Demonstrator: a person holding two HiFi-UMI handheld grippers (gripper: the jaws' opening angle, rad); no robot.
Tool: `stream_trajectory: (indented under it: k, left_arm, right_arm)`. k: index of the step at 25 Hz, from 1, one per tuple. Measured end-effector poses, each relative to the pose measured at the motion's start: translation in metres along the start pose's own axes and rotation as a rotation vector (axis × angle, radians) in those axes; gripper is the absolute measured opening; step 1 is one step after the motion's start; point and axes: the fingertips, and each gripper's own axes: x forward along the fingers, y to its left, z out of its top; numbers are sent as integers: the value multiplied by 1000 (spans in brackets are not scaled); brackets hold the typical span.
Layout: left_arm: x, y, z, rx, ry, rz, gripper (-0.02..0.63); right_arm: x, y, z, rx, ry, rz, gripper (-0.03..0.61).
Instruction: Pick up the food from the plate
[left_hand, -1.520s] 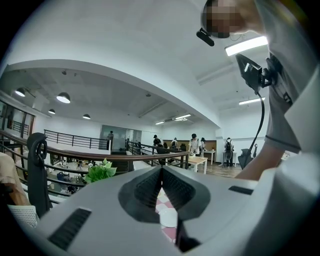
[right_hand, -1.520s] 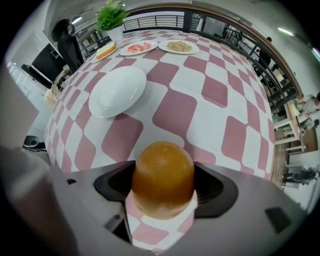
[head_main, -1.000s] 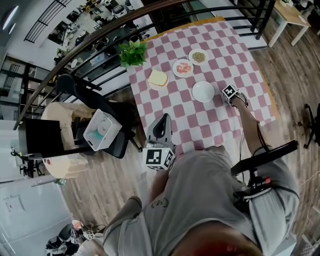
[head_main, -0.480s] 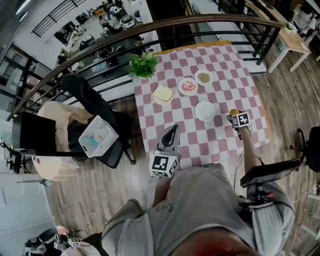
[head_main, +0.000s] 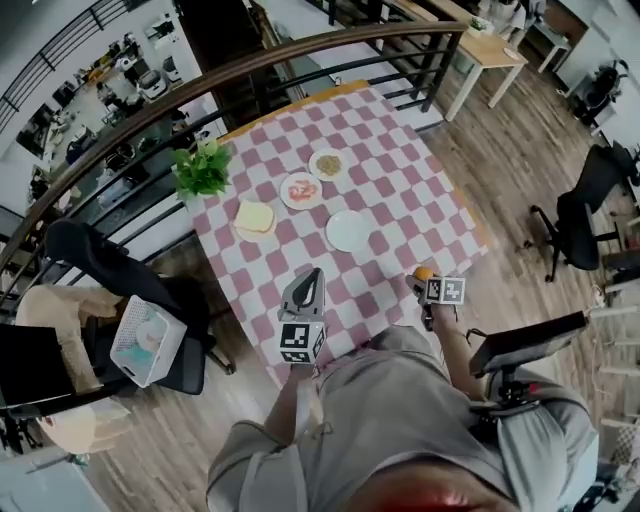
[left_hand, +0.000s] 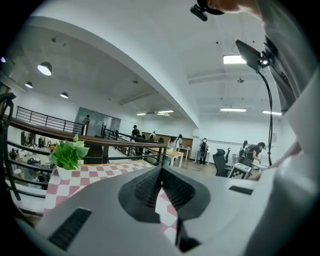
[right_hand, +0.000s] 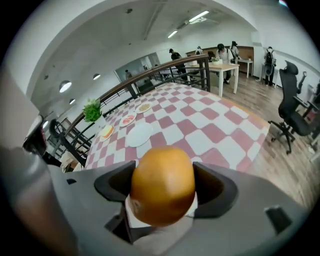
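While the person stands at the near edge of the table (head_main: 400, 215), the right gripper (head_main: 428, 281) is clenched on the food, a round golden-brown bun (right_hand: 162, 186), which sits directly between its two jaws and fills the gap from one to the other. In the head view the bun shows just in front of this gripper's marker cube, above the table's near right corner and clear of the cloth. The white plate (head_main: 349, 231) in the middle of the table is bare and lies ahead and to the left of these jaws, well apart from them, so the pick itself seems to be done and the bun is off its plate. The bun is nearly round, only a little taller than wide, so its long axis matters little; the jaws press on its left and right sides. The left gripper (left_hand: 161, 175) is pressed together with nothing between the jaws, and it points over the near left part of the table towards the plant (left_hand: 69, 154). The right hand is therefore the one that matters for any coming move: the bun goes wherever it goes, and the grip looks firm enough to carry it. Three other plates with food stand beyond the bare one, untouched.
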Motion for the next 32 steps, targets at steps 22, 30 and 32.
stream_trajectory:
  k: [22,30,32]
  left_arm:
    - [-23,-10,13,-7,-29,-1,9]
    - [-129,18,-12,21,61,258,9]
    - [-155,28,-19,-5,71,353,9]
  right_arm:
    - [73,5,43,-522,120,-48,347]
    - [138,-39,59,-580,343,-149,351]
    - [139,-43,61,-579,375,-148,367]
